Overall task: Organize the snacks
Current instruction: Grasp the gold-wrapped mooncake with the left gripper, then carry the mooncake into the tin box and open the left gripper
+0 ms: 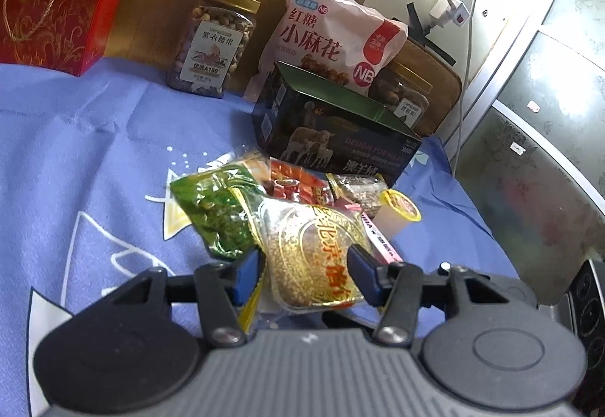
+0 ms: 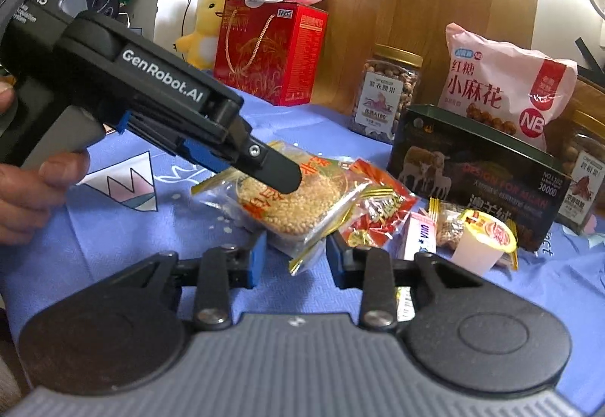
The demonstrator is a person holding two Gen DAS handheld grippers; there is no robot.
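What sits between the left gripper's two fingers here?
The clear-wrapped sesame cake packet lies between the left gripper fingers, open around it, shown in the left wrist view.

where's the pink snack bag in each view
Left wrist view: the pink snack bag stands top centre, upright behind the dark box, with a nut jar to its left.
Right wrist view: the pink snack bag sits upper right, again behind the dark box, nut jar to its left.
Shared landmark: the dark box with sheep printed on it, directly in front of the bag in both.
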